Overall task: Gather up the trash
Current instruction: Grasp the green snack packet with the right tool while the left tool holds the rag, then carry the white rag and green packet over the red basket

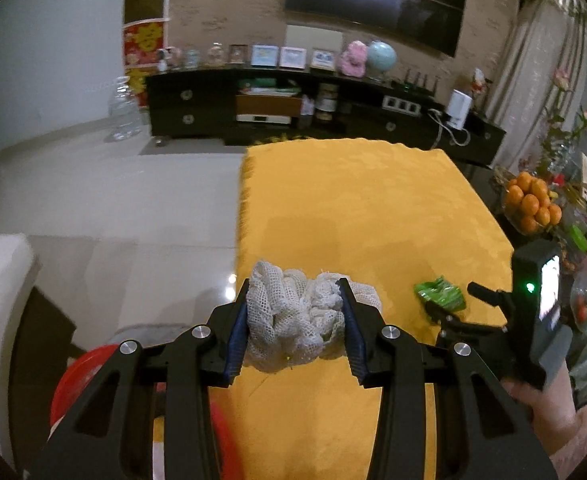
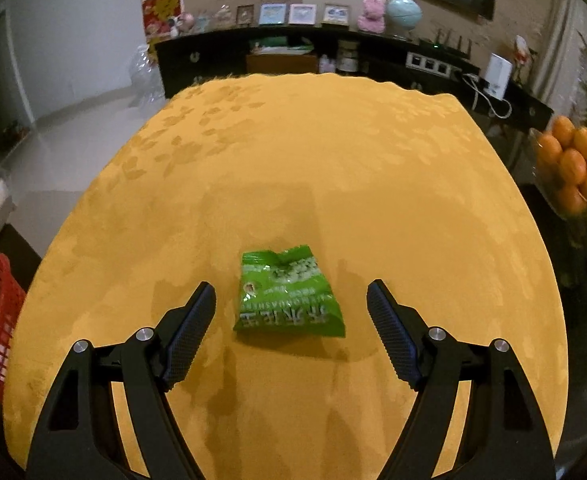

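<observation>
Because it is bound for the red basket (image 1: pixel 81 376) at the near left, the wad of white netting (image 1: pixel 299 320) is clenched in the left gripper (image 1: pixel 295 324) above the yellow tablecloth (image 2: pixel 373 168). The green snack packet (image 2: pixel 287 294) lies flat between the spread, empty fingers of the right gripper (image 2: pixel 291 332), lined up for grasping.

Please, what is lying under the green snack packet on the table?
The green snack packet lies flat on the yellow tablecloth, between the open right gripper's fingers. Only cloth shows around it; anything directly beneath the packet is covered.
</observation>
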